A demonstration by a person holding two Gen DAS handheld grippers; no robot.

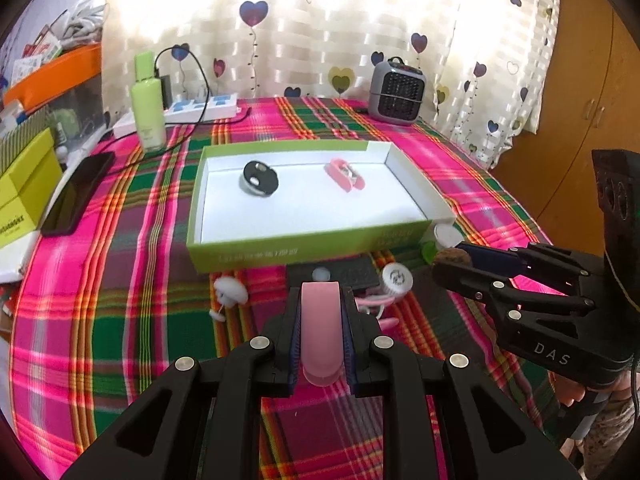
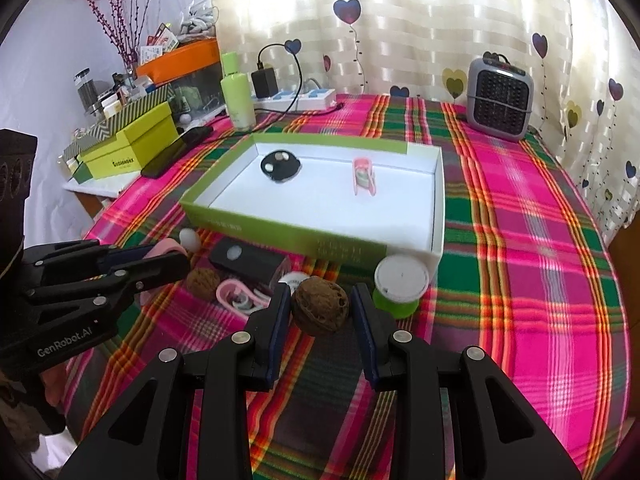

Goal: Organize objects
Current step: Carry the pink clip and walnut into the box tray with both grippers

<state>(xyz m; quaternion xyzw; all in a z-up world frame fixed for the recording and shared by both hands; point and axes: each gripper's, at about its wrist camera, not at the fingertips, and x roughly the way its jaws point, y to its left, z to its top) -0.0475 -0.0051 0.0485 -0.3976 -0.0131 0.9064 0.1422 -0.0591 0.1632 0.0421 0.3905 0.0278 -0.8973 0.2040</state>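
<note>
My left gripper (image 1: pixel 320 300) is shut on a pink flat case (image 1: pixel 320 328) and holds it above the plaid cloth, just in front of the green tray. My right gripper (image 2: pixel 320 300) is shut on a brown walnut (image 2: pixel 320 310), also in front of the tray; it shows in the left wrist view (image 1: pixel 452 258) at the right. The green tray (image 1: pixel 280 252) has a white floor and holds a black round object (image 1: pixel 260 178) and a pink clip-like object (image 1: pixel 345 174). The left gripper shows in the right wrist view (image 2: pixel 168 254) at the left.
Loose items lie in front of the tray: a second walnut (image 2: pixel 203 283), a black box (image 2: pixel 248 258), a pink clip (image 2: pixel 236 296), a white mushroom-shaped piece (image 1: pixel 230 290), a green-and-white tub (image 2: pixel 400 286). A phone (image 1: pixel 76 196), green bottle (image 1: pixel 149 104), power strip (image 1: pixel 200 110) and grey heater (image 1: pixel 396 92) stand behind.
</note>
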